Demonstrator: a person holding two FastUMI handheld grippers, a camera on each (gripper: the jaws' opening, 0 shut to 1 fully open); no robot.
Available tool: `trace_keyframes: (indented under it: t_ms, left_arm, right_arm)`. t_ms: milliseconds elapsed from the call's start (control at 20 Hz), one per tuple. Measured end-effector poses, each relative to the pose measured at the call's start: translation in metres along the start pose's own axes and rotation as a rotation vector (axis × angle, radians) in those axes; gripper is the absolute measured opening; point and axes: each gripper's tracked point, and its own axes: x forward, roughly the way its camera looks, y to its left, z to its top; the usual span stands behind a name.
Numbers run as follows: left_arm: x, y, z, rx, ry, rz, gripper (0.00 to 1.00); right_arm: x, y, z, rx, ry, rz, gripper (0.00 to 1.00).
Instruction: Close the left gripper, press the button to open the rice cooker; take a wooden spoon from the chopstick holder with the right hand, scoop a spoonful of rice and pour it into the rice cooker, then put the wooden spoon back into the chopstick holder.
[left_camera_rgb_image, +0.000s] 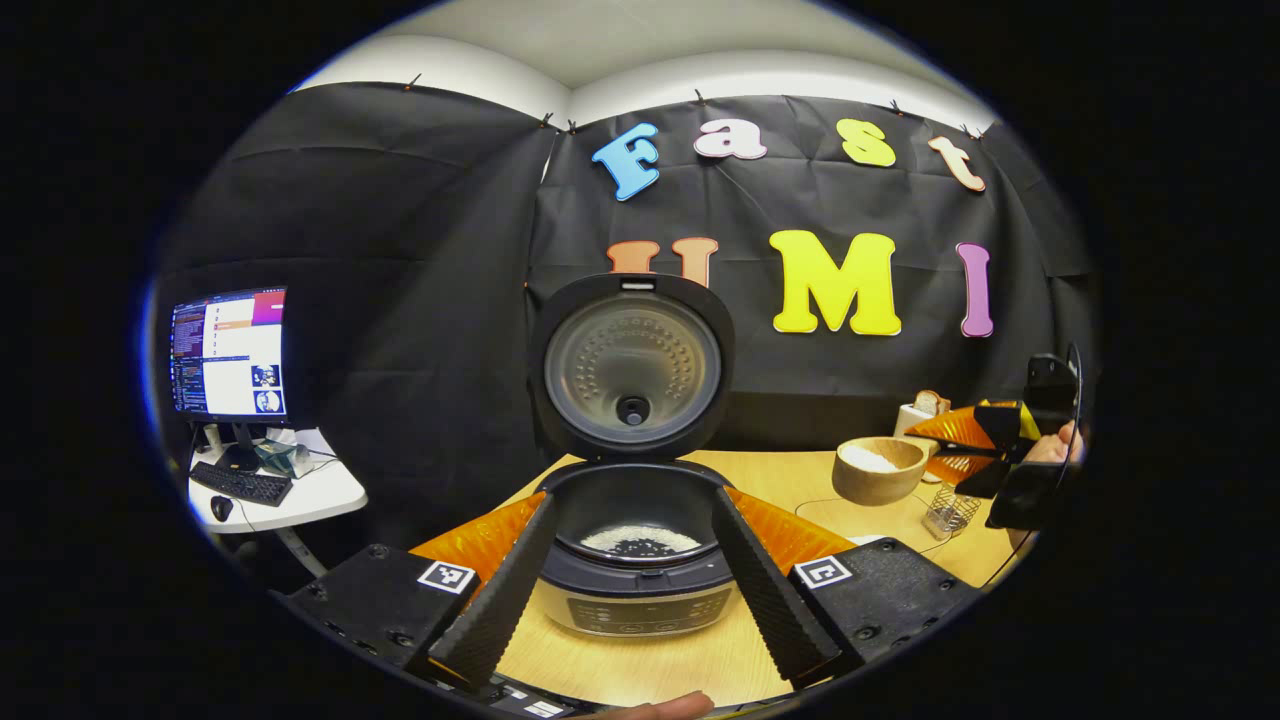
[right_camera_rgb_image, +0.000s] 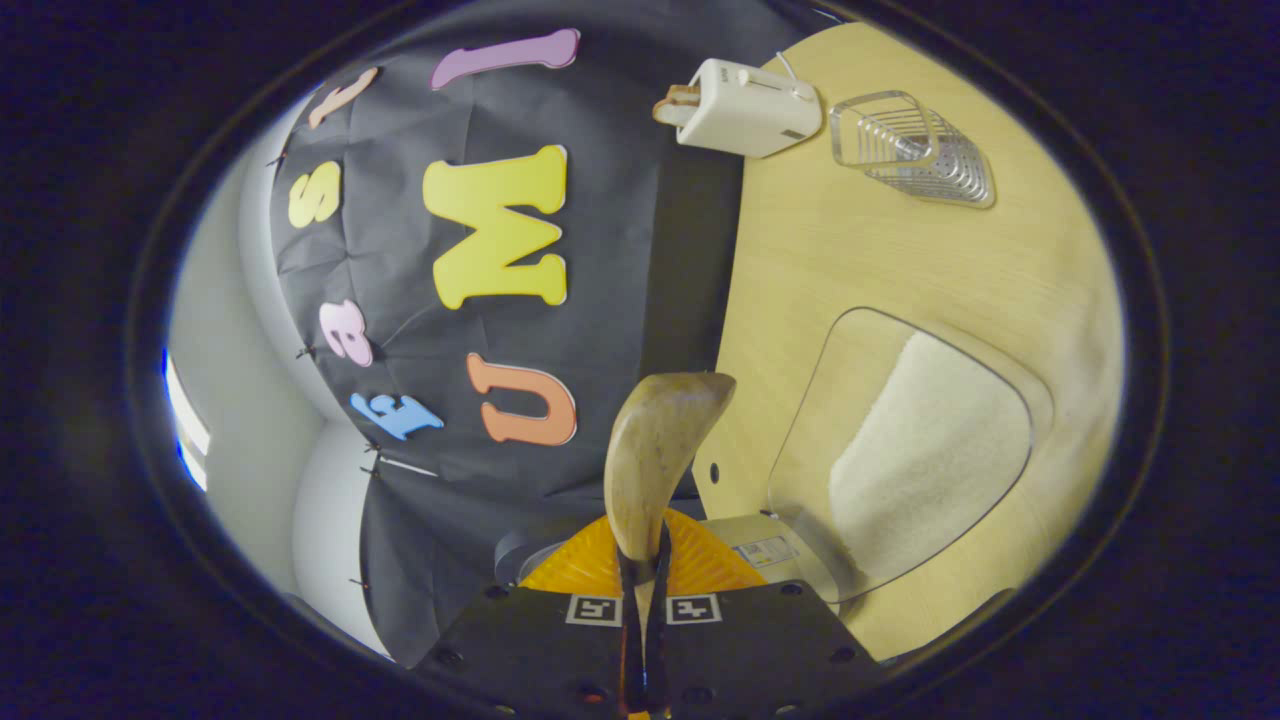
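My left gripper (left_camera_rgb_image: 635, 575) is spread wide before the cooker (left_camera_rgb_image: 634, 560), lid (left_camera_rgb_image: 632, 365) up, some rice (left_camera_rgb_image: 640, 541) inside. My right gripper (right_camera_rgb_image: 641, 600) pinches the spoon (right_camera_rgb_image: 655, 460), apparently empty, held beside the bowl (right_camera_rgb_image: 905, 455); the holder (right_camera_rgb_image: 915, 148) stands well apart.

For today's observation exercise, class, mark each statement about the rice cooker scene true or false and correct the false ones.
1. The rice cooker lid stands open. True.
2. The pot holds no rice. False: some rice lies in it.
3. The right hand-held gripper grips a wooden spoon. True.
4. The left hand-held gripper is shut. False: its fingers are spread apart.
5. The wooden bowl is empty. False: it holds rice.
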Motion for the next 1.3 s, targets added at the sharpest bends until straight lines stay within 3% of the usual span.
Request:
trace_keyframes:
  t_ms: [400, 750, 1300]
  left_arm:
    - [0.0, 0.025, -0.007, -0.011, 0.025, 0.019, 1.0]
    - [0.004, 0.047, -0.016, -0.011, 0.049, 0.054, 1.0]
    - [0.009, 0.059, -0.024, -0.018, 0.08, 0.085, 1.0]
  right_arm:
    - [0.062, 0.033, -0.074, -0.175, 0.09, -0.059, 0.01]
    - [0.107, 0.04, -0.123, -0.475, 0.097, -0.181, 0.02]
    - [0.133, 0.047, -0.14, -0.919, 0.083, -0.304, 0.02]
